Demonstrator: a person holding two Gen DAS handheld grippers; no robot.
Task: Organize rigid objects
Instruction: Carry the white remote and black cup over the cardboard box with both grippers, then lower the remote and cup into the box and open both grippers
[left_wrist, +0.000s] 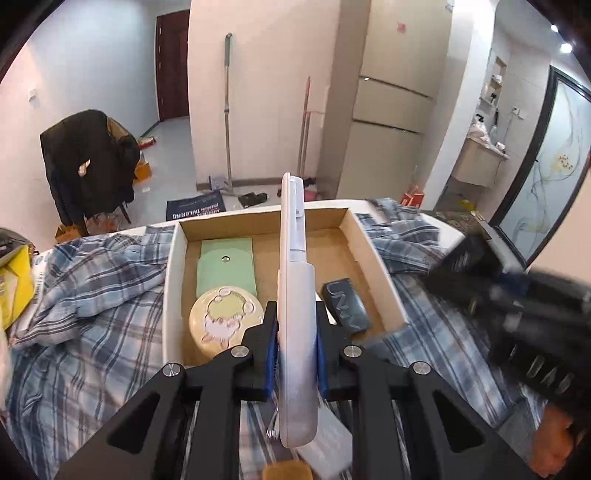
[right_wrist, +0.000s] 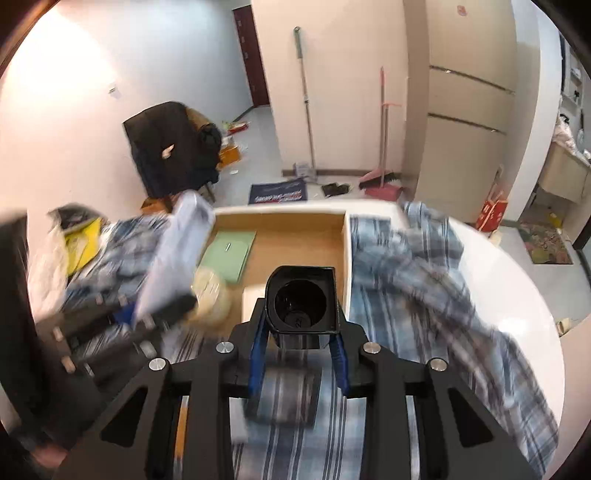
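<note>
**Both grippers loaded above the cardboard box**

The left gripper (left_wrist: 296, 354) has its fingers clamped on a long white case (left_wrist: 295, 295), held on edge over the open cardboard box (left_wrist: 369, 247). The box holds a green card (left_wrist: 226, 266), a round tin (left_wrist: 225, 321) and a dark small box (left_wrist: 345, 304), with bare floor between them. The right gripper (right_wrist: 300, 345) pinches a black cup (right_wrist: 301, 304) at the box's near edge. A plaid shirt (left_wrist: 92, 288) crowds both sides on the white worktop (right_wrist: 517, 266).
</note>
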